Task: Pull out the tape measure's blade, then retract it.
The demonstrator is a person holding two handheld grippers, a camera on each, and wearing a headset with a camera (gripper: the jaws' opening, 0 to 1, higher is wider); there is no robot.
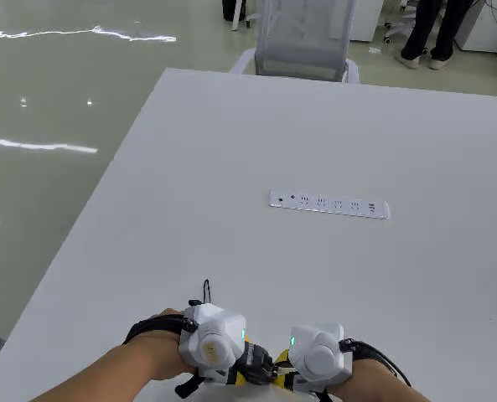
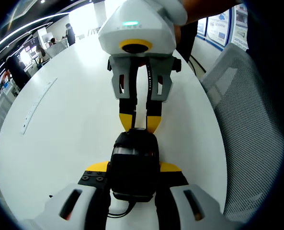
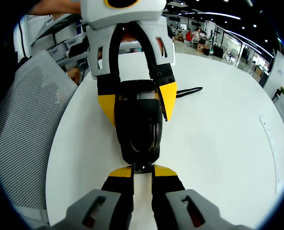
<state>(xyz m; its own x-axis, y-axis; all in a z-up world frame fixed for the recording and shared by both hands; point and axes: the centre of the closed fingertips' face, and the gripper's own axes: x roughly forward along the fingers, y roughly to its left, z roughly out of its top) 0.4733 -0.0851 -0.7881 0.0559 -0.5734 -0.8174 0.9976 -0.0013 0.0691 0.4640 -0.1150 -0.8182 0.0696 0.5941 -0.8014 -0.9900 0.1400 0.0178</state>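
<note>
Head view, from the left: shiny floor [image 1: 47,100] runs beside the white table [image 1: 231,167]. The left hand [image 1: 160,347] is at the near edge and holds the left gripper [image 2: 134,166].

- Left gripper: fingers [image 2: 97,166] are spread to the width of the tape measure [image 3: 139,120] and clamp its black case from both sides. The yellow tips sit about halfway along the case. In the right gripper view these fingers come down from the top and grip the case the same way.
- Black cord [image 3: 187,90]: lies on the table just outside one left finger, trailing away from the case.
- Tape measure: sits low over the table between the two sets of fingers, directly in front of the person. One end lies deep between the left fingers and the other points at the right tips.
- Hook [image 3: 142,167]: a small piece at the case's mouth, right at the right fingertips.
- Right gripper [image 3: 142,170]: fingers [image 3: 165,170] are drawn almost together and pinch the hook, with the yellow tips just touching the front of the case. Only a narrow slit shows between the fingers further back. The left gripper view shows these tips meeting the case end-on, in line with the left fingers.
- Right hand [image 1: 370,377]: behind that gripper, at the near edge.

Well beyond both sets of fingers a white power strip [image 1: 329,204] lies flat at mid-table. A mesh chair [image 1: 302,38] stands at the far edge.
</note>
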